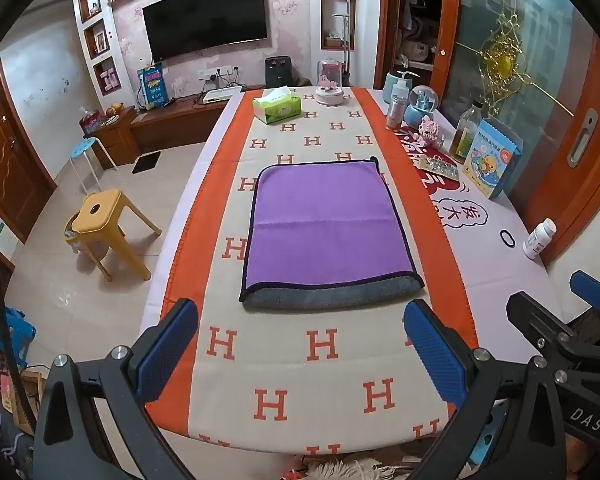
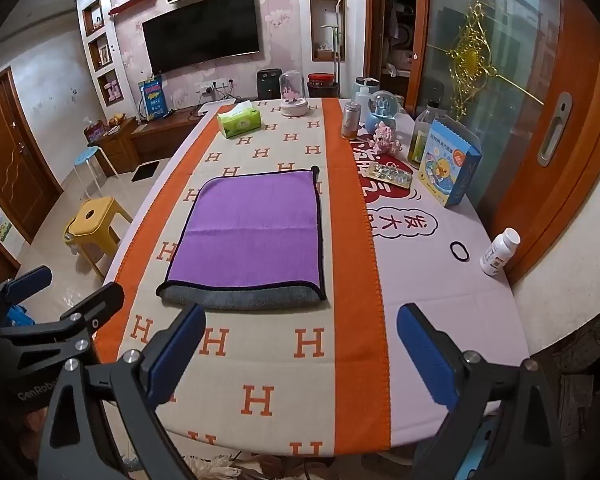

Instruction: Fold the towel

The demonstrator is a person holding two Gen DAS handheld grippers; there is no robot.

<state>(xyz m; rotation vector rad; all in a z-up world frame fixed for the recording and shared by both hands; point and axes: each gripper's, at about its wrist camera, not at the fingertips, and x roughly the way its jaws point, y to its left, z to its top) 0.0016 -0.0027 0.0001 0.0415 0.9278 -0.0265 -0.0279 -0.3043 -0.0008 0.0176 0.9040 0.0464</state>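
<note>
A purple towel [image 1: 324, 224] with a dark border lies flat on the H-patterned runner, folded over so its grey underside shows along the near edge [image 1: 328, 294]. It also shows in the right wrist view [image 2: 252, 232]. My left gripper [image 1: 300, 352] is open and empty, held above the table's near end, short of the towel. My right gripper [image 2: 300, 356] is open and empty, beside the left one, also short of the towel. The right gripper shows at the right edge of the left wrist view [image 1: 572, 320].
The orange and beige runner [image 1: 316, 392] covers the table. A tissue box [image 1: 278, 109] and a glass dome [image 1: 330, 82] stand at the far end. Bottles, a blue box [image 1: 492, 160], a hair tie [image 1: 508, 237] and a pill bottle [image 1: 540, 238] sit along the right. Yellow stool [image 1: 104, 224] at left.
</note>
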